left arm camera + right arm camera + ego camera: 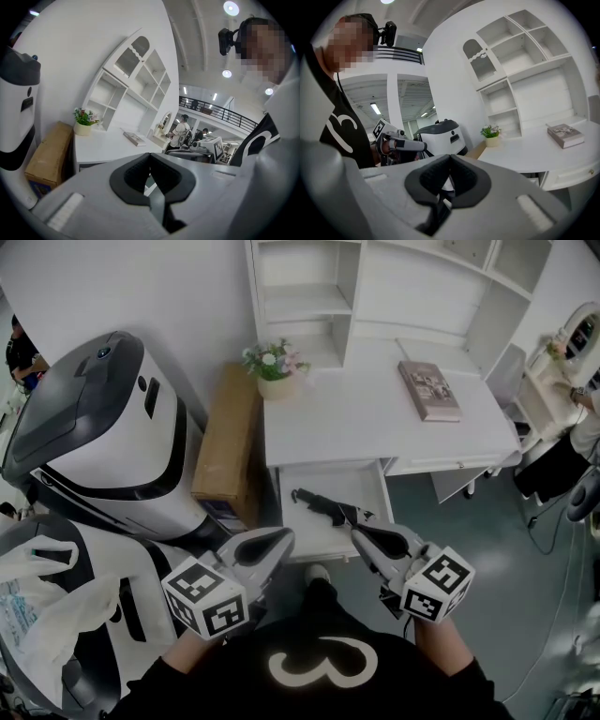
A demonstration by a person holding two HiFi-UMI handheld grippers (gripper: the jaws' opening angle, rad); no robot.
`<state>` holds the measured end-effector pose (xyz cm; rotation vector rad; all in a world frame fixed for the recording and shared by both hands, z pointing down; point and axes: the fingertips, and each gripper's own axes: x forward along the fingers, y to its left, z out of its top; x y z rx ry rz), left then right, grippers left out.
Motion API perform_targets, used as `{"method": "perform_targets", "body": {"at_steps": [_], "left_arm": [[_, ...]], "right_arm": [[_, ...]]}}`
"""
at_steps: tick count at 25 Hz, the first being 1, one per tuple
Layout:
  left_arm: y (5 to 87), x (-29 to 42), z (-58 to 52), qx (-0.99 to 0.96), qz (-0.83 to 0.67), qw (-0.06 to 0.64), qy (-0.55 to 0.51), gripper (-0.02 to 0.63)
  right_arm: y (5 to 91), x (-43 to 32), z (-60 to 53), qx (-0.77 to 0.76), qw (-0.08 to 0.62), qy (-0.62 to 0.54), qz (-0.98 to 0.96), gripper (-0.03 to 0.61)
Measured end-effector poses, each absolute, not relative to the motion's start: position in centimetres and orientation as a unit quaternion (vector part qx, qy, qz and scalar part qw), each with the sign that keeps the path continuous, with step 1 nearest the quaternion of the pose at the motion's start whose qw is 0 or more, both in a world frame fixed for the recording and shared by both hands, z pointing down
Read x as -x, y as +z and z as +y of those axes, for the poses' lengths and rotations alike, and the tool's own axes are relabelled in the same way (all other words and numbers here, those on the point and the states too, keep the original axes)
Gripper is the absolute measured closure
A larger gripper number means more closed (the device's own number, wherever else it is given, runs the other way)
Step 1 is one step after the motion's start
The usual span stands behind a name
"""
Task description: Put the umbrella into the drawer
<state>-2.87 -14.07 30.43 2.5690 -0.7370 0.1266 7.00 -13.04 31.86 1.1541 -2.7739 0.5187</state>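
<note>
The drawer (pixel 319 538) stands pulled out at the desk's (pixel 375 418) 6 o'clock. The black umbrella (pixel 323 505) lies inside it, slanting from 10 o'clock to 4 o'clock. The left gripper (pixel 284 538) and right gripper (pixel 359 533) hang at the drawer's 6 o'clock edge, each with jaws pressed together and holding nothing. On the desk, a flowerpot (pixel 275 371) sits at 10 o'clock and a book (pixel 429 390) at 2 o'clock.
</note>
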Motion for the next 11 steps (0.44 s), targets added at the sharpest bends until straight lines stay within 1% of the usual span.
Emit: {"method": "perform_targets", "body": {"at_steps": [11], "left_arm": [[31.26, 3.05, -13.72, -0.932, -0.268, 0.238, 0.052, 0.604]], "right_arm": [[32.87, -6.54, -12.62, -0.375, 0.053, 0.178, -0.908, 0.575]]}}
